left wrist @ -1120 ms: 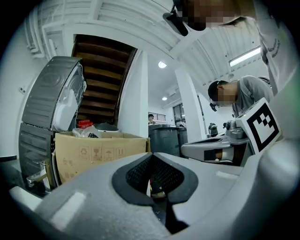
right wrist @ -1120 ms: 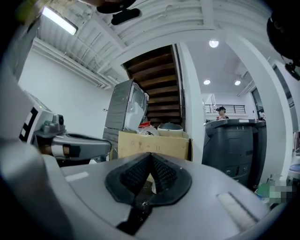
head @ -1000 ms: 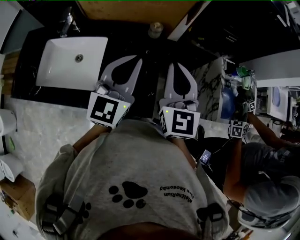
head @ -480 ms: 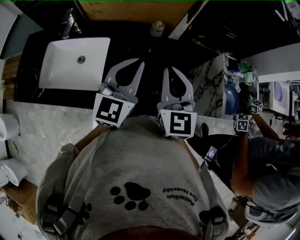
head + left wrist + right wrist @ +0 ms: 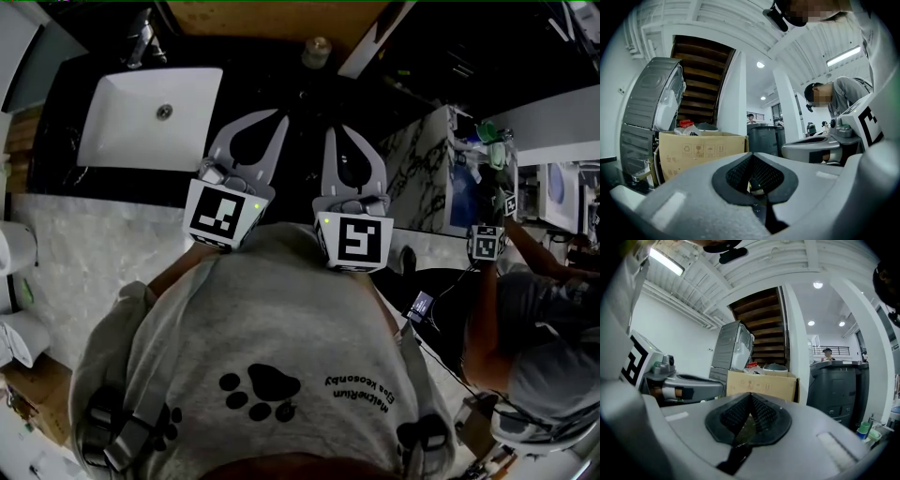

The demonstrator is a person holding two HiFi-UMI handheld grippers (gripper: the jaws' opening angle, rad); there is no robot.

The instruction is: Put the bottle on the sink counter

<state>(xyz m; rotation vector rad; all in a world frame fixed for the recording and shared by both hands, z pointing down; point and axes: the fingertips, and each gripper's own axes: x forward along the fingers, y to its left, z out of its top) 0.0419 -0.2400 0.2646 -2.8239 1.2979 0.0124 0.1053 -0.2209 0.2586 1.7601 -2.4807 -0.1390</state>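
The bottle (image 5: 316,52), small with a round cap, stands at the far edge of the black sink counter (image 5: 281,89), right of the white basin (image 5: 122,131). In the head view both grippers are held level in front of the person's chest, side by side over the counter's near edge and short of the bottle. My left gripper (image 5: 281,115) is shut with nothing between its jaws, and its tips also meet in the left gripper view (image 5: 751,155). The jaws of my right gripper (image 5: 330,132) are likewise pressed together and empty (image 5: 750,394).
A faucet (image 5: 145,39) stands behind the basin. Another person (image 5: 534,319) with marker-cube grippers (image 5: 487,242) works at the right, past a marbled panel (image 5: 417,173). The gripper views show a cardboard box (image 5: 701,150), a dark bin (image 5: 761,138) and a grey appliance (image 5: 647,108).
My right gripper has edged a little left and forward, closer to the left one. The left gripper has hardly moved. The other person's grippers shifted at the right.
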